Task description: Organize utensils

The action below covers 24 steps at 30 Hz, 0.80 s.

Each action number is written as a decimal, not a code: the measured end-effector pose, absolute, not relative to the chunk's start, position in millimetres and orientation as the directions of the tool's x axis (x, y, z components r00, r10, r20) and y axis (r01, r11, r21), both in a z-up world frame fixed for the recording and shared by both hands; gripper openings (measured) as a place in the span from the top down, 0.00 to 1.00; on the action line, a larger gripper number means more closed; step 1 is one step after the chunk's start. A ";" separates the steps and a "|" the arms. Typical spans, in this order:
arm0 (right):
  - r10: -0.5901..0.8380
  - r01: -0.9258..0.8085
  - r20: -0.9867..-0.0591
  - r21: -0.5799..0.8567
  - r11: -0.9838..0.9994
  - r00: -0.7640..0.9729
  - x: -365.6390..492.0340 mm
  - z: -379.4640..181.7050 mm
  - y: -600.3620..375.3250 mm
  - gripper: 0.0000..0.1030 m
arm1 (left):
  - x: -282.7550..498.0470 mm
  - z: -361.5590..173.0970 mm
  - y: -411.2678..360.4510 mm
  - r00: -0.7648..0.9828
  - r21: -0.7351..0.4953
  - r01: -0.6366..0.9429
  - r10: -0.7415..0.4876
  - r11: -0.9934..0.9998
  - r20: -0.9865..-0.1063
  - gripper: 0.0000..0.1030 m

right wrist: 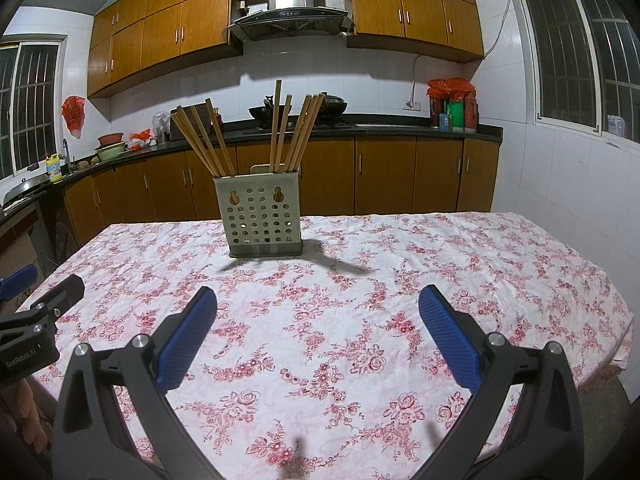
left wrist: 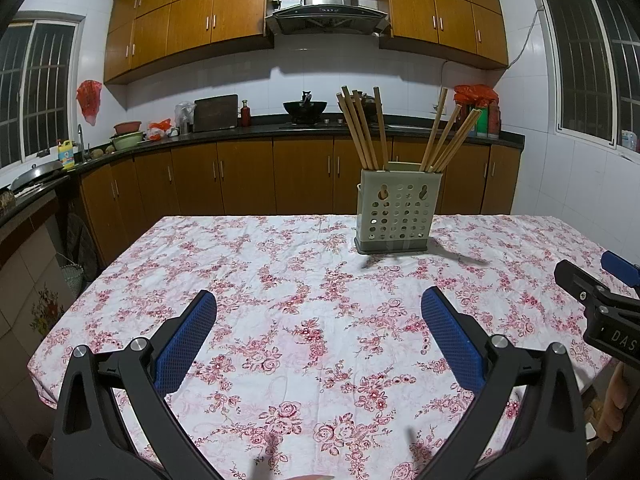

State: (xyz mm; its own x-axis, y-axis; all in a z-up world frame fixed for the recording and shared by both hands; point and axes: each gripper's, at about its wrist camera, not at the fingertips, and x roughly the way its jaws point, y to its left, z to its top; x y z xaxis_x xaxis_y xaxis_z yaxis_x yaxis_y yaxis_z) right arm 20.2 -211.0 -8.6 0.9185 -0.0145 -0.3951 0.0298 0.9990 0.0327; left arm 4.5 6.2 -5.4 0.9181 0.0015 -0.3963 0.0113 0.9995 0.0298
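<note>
A grey-green perforated utensil holder [left wrist: 396, 212] stands upright on the floral tablecloth [left wrist: 280, 320] near the table's far edge. Several wooden chopsticks [left wrist: 364, 128] stand in it in two bunches, one leaning left, one leaning right [left wrist: 448, 136]. The holder [right wrist: 260, 216] and chopsticks [right wrist: 204, 140] also show in the right wrist view. My left gripper [left wrist: 319, 304] is open and empty, low over the cloth, well short of the holder. My right gripper [right wrist: 318, 302] is open and empty, likewise short of the holder. Each gripper shows at the other view's edge.
The table [right wrist: 520, 280] is covered by the floral cloth, its edges close on the left and right. Behind it runs a kitchen counter [left wrist: 240, 132] with wooden cabinets, a wok [left wrist: 304, 108] on the stove, and bottles. White tiled walls with windows stand on both sides.
</note>
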 end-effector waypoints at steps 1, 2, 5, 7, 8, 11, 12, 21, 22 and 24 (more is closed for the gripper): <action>-0.014 0.030 -0.395 0.033 0.999 0.918 20.2 -8.4 -211.0 0.04 | 4.4 -5.6 6.7 0.918 0.030 0.011 0.001 0.999 -0.396 0.02; -0.015 0.030 -0.396 0.032 0.999 0.918 20.7 -9.0 -210.9 0.04 | 4.4 -5.7 6.8 0.918 0.030 0.011 0.002 1.000 -0.396 0.02; -0.014 0.029 -0.396 0.033 0.999 0.918 20.3 -9.9 -210.7 0.04 | 4.8 -5.3 5.8 0.918 0.029 0.011 0.002 1.000 -0.397 0.02; -0.014 0.030 -0.397 0.033 0.999 0.918 20.3 -9.9 -210.6 0.04 | 4.9 -5.3 5.8 0.918 0.029 0.011 0.001 1.000 -0.397 0.02; -0.014 0.030 -0.397 0.033 0.999 0.918 20.5 -10.4 -210.7 0.04 | 4.7 -5.6 6.7 0.918 0.029 0.011 0.001 1.000 -0.397 0.02; -0.014 0.029 -0.398 0.033 0.999 0.917 20.4 -11.1 -210.5 0.04 | 4.7 -5.5 6.8 0.918 0.029 0.011 0.002 1.000 -0.397 0.02; -0.014 0.029 -0.398 0.033 0.999 0.917 20.4 -11.0 -210.5 0.04 | 4.7 -5.3 6.3 0.918 0.029 0.010 0.002 1.000 -0.397 0.02; -0.013 0.029 -0.398 0.034 0.999 0.917 19.9 -11.0 -209.9 0.04 | 4.7 -5.2 6.3 0.918 0.028 0.011 0.001 1.000 -0.397 0.02; -0.014 0.030 -0.398 0.034 0.999 0.917 20.3 -10.8 -210.0 0.04 | 4.7 -5.1 6.0 0.918 0.028 0.011 0.001 1.000 -0.397 0.02; -0.014 0.030 -0.399 0.034 0.999 0.917 20.0 -11.0 -209.8 0.04 | 4.9 -5.1 5.5 0.917 0.028 0.011 0.001 1.000 -0.398 0.02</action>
State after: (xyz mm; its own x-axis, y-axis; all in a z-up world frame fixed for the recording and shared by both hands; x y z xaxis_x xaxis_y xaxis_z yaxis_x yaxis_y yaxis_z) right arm 20.0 -209.8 -11.0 0.9169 -0.0136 -0.3990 0.0296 0.9990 0.0340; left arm 4.9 5.5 -5.1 0.9175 0.0011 -0.3978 0.0110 0.9995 0.0282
